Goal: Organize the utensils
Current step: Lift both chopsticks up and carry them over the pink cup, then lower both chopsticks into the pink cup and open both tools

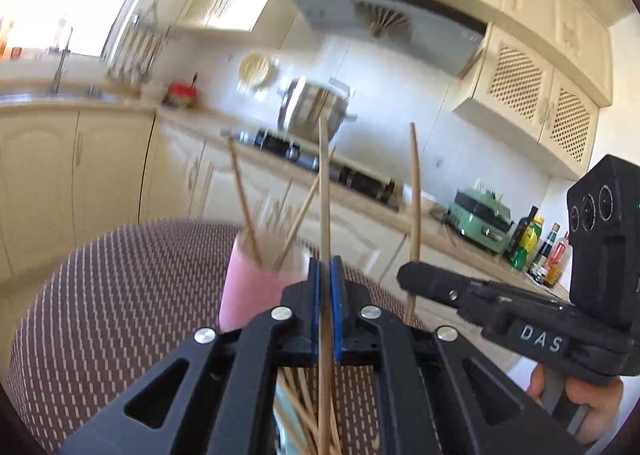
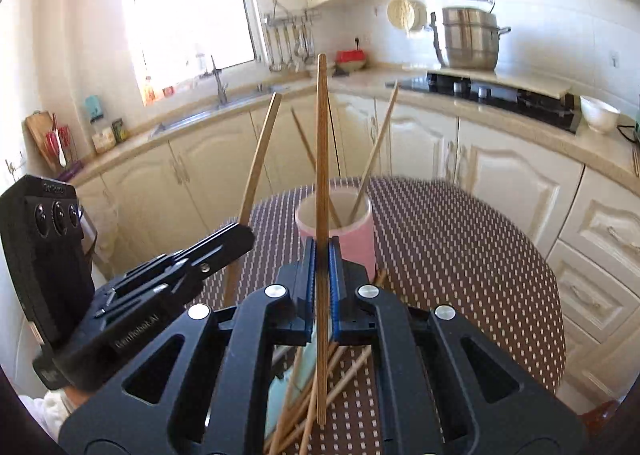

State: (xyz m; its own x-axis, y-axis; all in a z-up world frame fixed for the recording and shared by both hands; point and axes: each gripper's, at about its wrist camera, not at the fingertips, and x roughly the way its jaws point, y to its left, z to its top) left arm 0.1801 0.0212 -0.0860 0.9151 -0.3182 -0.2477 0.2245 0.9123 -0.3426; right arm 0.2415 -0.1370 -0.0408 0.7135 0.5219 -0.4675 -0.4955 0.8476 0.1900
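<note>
My left gripper (image 1: pixel 327 275) is clamped on one chopstick (image 1: pixel 325 191), its long axis upright, tip pointing up. My right gripper (image 2: pixel 322 255) pinches another chopstick (image 2: pixel 321 159), also upright. Just ahead a pink cup (image 2: pixel 352 231) holds leaning chopsticks; loose chopsticks (image 2: pixel 320 387) lie on the surface (image 2: pixel 460 247) at its near edge

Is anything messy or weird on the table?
Yes. A heap of chopsticks lies criss-crossed on the table instead of in the pink cup, where only a few stand, leaning apart. Each gripper holds one chopstick upright. Nothing looks broken.
</note>
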